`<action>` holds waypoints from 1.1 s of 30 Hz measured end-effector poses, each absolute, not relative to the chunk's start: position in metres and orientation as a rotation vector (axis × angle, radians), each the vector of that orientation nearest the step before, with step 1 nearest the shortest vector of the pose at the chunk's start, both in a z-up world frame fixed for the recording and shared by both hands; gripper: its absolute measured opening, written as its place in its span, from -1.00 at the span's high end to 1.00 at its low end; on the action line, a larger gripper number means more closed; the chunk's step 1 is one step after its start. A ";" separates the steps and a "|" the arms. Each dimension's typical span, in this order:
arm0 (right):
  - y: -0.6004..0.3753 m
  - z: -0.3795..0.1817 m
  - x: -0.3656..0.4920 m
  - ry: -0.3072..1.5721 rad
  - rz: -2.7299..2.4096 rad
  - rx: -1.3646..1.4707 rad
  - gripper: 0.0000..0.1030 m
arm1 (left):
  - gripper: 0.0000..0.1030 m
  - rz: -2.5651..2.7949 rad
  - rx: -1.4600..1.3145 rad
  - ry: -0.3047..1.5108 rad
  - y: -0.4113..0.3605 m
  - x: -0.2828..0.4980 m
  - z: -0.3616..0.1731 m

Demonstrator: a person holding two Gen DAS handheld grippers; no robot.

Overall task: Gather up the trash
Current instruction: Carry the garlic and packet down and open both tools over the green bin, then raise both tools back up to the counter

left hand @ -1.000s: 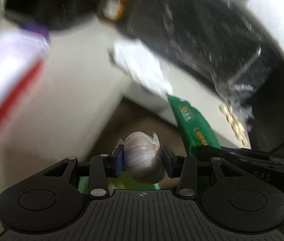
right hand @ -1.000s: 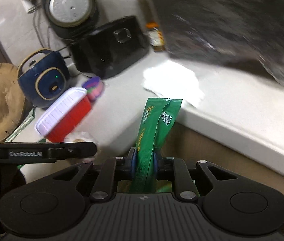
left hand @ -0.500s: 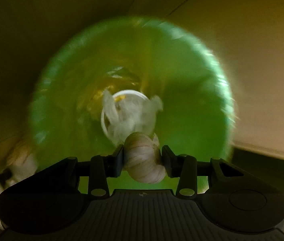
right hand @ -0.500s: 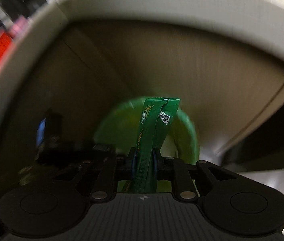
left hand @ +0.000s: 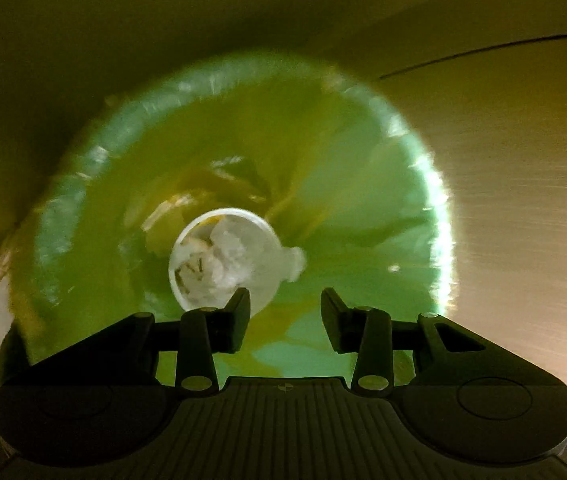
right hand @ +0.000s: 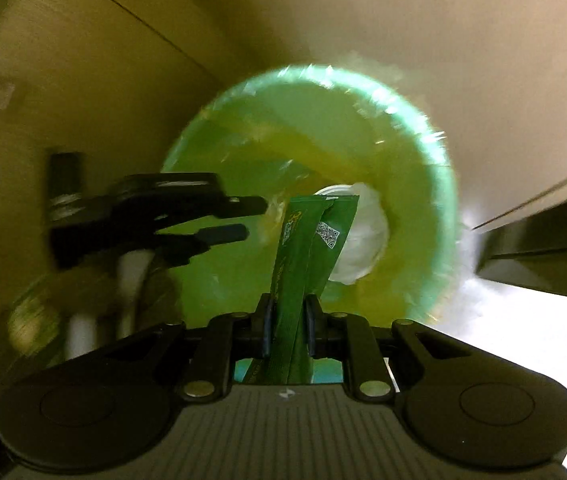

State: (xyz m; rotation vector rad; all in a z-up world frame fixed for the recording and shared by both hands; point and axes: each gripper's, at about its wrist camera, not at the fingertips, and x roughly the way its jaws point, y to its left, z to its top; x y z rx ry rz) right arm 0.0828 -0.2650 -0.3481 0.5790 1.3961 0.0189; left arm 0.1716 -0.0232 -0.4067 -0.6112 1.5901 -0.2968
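Note:
A bin lined with a green bag (left hand: 363,184) fills the left wrist view; it also shows in the right wrist view (right hand: 403,152). At its bottom lies a white cup of crumpled white trash (left hand: 227,260), partly seen in the right wrist view (right hand: 363,240). My left gripper (left hand: 285,312) is open and empty above the bin mouth. Seen from the right wrist, it (right hand: 251,216) reaches over the bin's left side. My right gripper (right hand: 288,328) is shut on a green snack wrapper (right hand: 307,248), upright over the bin. The garlic bulb is not visible.
Beige cabinet fronts (left hand: 503,160) surround the bin. A pale floor patch (right hand: 523,320) lies at the right. Blurred objects (right hand: 83,312) stand left of the bin.
My left gripper has opened and the garlic bulb is gone from its jaws. Both grippers swung down from the counter to over the bin. The right still holds the wrapper.

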 end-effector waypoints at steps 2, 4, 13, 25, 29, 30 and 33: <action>-0.261 -0.371 0.106 1.447 0.044 0.579 0.66 | 0.16 -0.311 -0.618 1.571 -0.018 0.168 -0.395; -0.264 -0.397 0.127 1.503 0.052 0.625 0.60 | 0.16 -0.307 -0.614 1.563 -0.010 0.164 -0.384; -0.278 -0.344 0.146 1.460 -0.065 0.525 0.20 | 0.16 -0.338 -0.491 1.559 0.004 0.153 -0.320; -0.270 -0.123 0.110 1.065 -0.011 0.455 0.04 | 0.16 -0.566 -0.434 1.147 -0.005 0.164 -0.096; -0.250 -0.069 0.117 0.935 0.036 0.355 -0.19 | 0.16 -0.473 -0.326 1.011 0.013 0.173 -0.036; -0.245 -0.056 0.120 0.902 0.050 0.332 -0.28 | 0.17 -0.429 -0.284 0.988 0.016 0.175 -0.024; -0.229 -0.031 0.126 0.837 0.068 0.301 -0.42 | 0.17 -0.321 -0.185 0.897 0.029 0.179 0.001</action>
